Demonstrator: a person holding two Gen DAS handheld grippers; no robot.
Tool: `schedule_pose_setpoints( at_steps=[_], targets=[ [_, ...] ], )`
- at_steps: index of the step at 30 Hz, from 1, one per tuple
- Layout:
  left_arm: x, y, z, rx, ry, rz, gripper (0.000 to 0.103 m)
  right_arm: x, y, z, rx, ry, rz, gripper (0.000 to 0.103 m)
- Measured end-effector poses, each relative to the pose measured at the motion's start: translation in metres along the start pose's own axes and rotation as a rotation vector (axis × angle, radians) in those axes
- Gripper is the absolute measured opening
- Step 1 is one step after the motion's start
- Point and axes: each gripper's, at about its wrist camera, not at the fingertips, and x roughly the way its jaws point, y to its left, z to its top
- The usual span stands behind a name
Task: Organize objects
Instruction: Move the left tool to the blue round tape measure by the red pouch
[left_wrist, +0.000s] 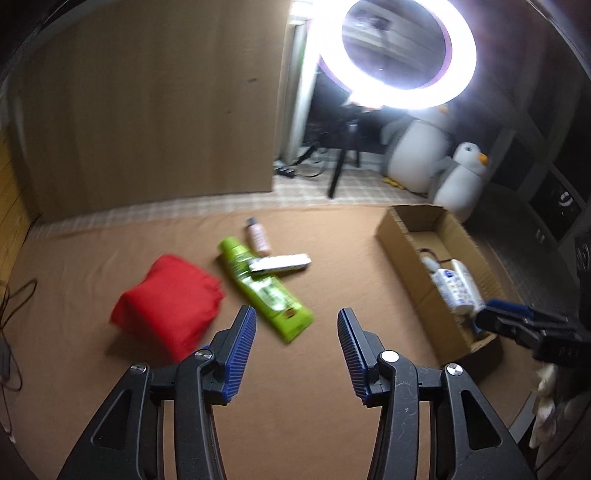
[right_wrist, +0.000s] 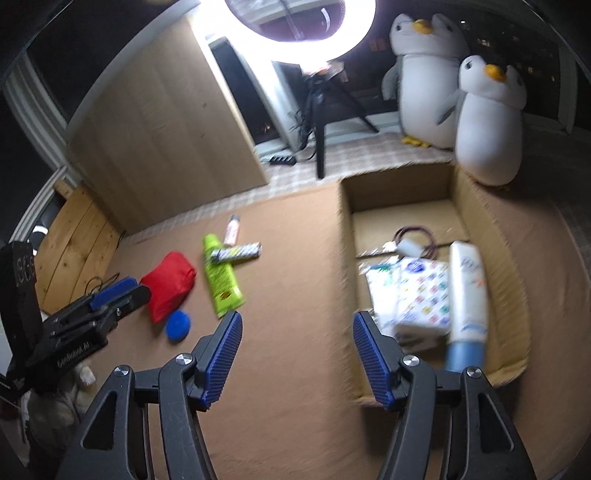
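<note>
On the brown cloth lie a red folded pouch, a green tube, a small patterned tube across it, a small pink bottle and a blue round lid. An open cardboard box holds a white-and-blue bottle, a patterned white pack and a cable with adapter. My left gripper is open and empty above the cloth near the green tube. My right gripper is open and empty at the box's left wall.
Two plush penguins stand behind the box. A bright ring light on a tripod and a tall cardboard panel stand at the back. Wooden boards are at the left.
</note>
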Motion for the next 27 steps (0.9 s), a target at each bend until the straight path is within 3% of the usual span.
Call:
schedule_pose_setpoints(
  at_steps=[7,13,22,27],
  targets=[
    [0.004,0.078,-0.008,-0.112,0.032,0.053,0.051,0.011,0.029,-0.027,-0.031,0.023,-0.007,0.059],
    [0.015,0.116,-0.01,-0.153,0.056,0.067,0.051,0.015,0.031,-0.043,-0.003,0.022,-0.009,0.059],
    [0.052,0.092,-0.043,-0.127,0.161,-0.012,0.051,0.011,0.029,-0.056,0.006,0.002,-0.034,0.059],
    [0.076,0.077,-0.06,-0.102,0.213,0.028,0.056,0.007,0.022,-0.06,0.03,0.004,-0.037,0.059]
  ],
)
